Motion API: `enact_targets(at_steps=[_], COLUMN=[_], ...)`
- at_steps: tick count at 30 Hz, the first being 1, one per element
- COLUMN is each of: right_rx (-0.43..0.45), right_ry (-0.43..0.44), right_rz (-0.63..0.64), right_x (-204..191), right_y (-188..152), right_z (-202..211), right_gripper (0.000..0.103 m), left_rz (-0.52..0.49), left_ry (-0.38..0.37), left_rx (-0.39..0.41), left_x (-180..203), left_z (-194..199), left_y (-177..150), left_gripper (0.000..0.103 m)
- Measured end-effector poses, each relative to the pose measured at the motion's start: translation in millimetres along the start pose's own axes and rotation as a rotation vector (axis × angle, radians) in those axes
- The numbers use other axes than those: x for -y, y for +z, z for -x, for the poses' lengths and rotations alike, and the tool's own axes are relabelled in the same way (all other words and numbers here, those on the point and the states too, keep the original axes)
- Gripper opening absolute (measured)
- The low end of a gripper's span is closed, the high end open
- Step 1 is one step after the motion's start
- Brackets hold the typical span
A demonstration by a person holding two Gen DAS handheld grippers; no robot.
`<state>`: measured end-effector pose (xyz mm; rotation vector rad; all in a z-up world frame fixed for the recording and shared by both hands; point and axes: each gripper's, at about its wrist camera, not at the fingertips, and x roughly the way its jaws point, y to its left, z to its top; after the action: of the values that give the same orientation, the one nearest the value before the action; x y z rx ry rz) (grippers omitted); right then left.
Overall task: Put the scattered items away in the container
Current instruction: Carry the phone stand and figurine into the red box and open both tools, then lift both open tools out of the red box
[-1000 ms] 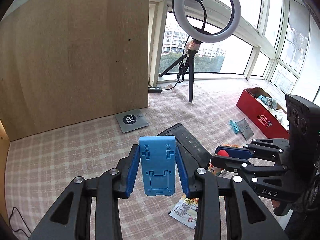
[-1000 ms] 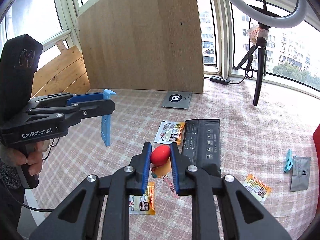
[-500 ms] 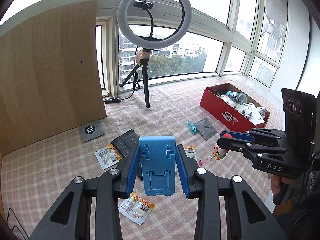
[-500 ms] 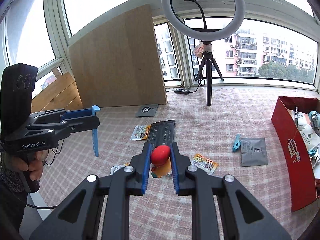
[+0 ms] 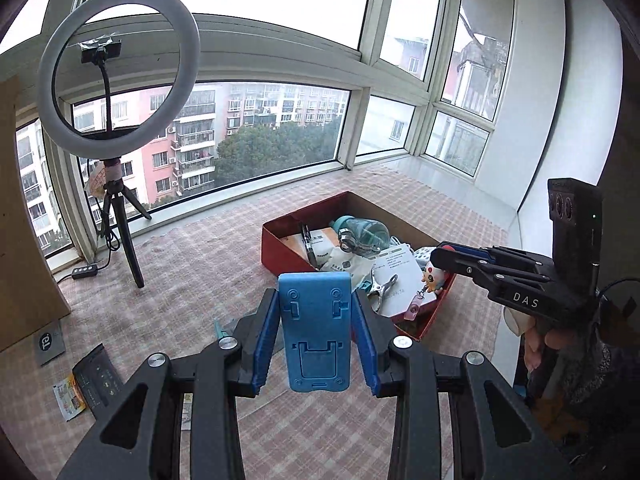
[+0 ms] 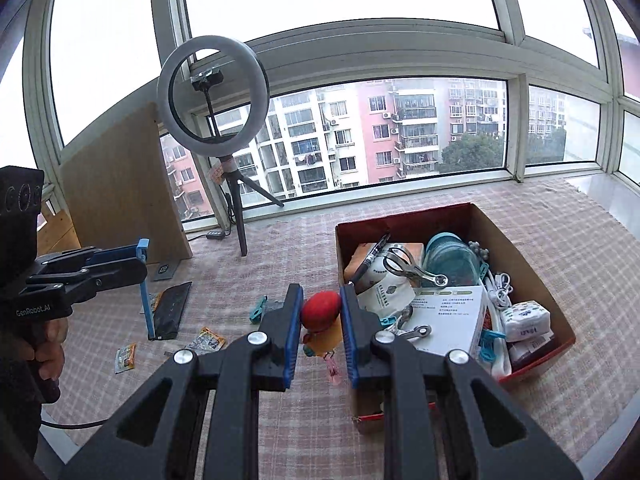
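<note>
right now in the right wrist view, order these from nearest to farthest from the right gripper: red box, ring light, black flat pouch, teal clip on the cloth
1. red box, just right of the right gripper, near wall beside its fingers.
2. teal clip, on the cloth just left.
3. black flat pouch, farther left.
4. ring light, far back by the window.

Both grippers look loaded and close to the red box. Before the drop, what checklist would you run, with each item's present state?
1. Left gripper shut on the blue phone stand: ok.
2. Right gripper shut on the red-topped keychain toy: ok.
3. Toy over the red box: ok in the left wrist view; its charm hangs above the contents.
4. Stand over the box: cannot tell; it hides the near wall.
5. Room inside the box: not ok; it is crowded with a bottle, clips and papers.
6. Grippers apart from each other: ok.
</note>
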<state>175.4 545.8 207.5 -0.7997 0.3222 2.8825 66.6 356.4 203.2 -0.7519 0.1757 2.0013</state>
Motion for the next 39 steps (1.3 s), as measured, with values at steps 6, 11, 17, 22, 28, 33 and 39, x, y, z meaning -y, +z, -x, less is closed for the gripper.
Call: enact_targets(at_steps=[6,11,17,22,28,33,39], right_rx=[-0.012,-0.06,0.006,0.018,-0.006,0.01,0.011], right_ry=[-0.096,-0.081,-0.043,-0.054,0.008,0.035,0.042], right_rz=[-0.011,-0.004,-0.104,-0.101,-0.119,-0.121,-0.092], right_x=[84.4,126.4,148.5,150.6,145.6,124.4,74.8], right_y=[22.8,42.5,65.6,62.5,46.9,34.8,25.3], right_z=[-10.0,-39.2,-45.3,-40.6,-38.6,-29.1,-24.8], right_gripper=[0.019,0.019,0.076,0.078,0.078,0.078,0.078], left_rz=[-0.009,-0.004,0.019,-0.006,0.032,0.048,0.079], left_ry=[-0.067,-0.034,0.043,0.07,0.133,0.206,0.306], left_rx=[-0.026,-0.075,-0.086,-0.072,-0.068,-0.078,-0.078], left_x=[55.8,83.0,86.9,79.2,52.1,21.1,-41.2], left_z=[-70.4,-123.2,-139.1,-118.3,-79.2,-29.4,49.7], left_y=[27.9,52.5,75.9,70.3,50.9,23.0,-16.4], left_gripper=[0.034,0.035,0.046,0.049,0.049,0.049,0.049])
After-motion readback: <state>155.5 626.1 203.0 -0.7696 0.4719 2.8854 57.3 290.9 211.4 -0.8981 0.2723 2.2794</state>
